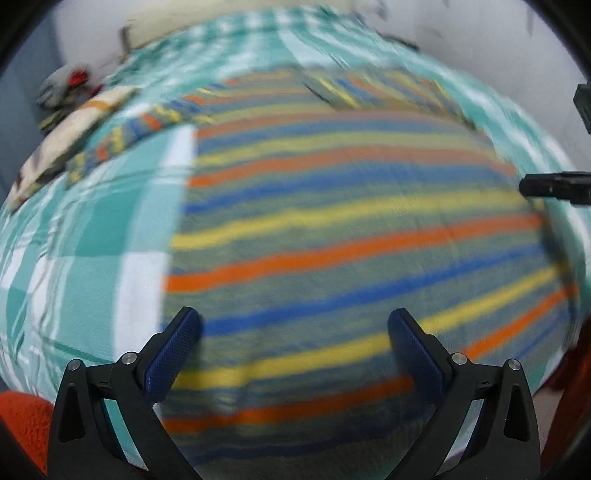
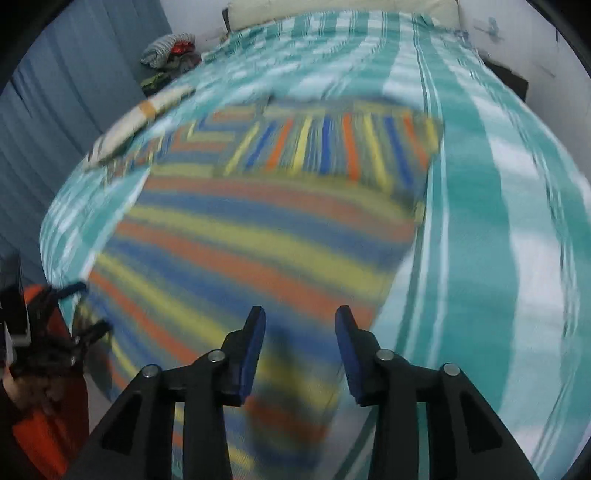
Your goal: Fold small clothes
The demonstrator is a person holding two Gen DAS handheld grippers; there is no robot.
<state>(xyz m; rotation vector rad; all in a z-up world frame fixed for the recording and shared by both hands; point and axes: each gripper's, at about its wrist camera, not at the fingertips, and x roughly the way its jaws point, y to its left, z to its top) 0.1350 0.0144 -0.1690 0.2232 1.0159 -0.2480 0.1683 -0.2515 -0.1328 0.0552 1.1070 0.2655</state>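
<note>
Teal checked bed, striped garment spread flat on it, one sleeve folded across top. Clothes pile at far edge. Left gripper jaws wide, empty. Right gripper jaws part open, empty.

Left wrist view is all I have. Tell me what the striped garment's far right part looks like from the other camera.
Observer: On the right wrist view the striped garment has its right sleeve folded in across the top, stripes running crosswise to the body's.
Operator: Report the right gripper.
Observer: The right gripper is open above the garment's lower right part, nothing between its fingers.
Operator: Say what lies beyond that edge.
Observer: Only the teal checked bedspread, bare to the bed's right side.
Operator: Check the head of the bed.
Observer: A pale pillow lies across the top.
</note>
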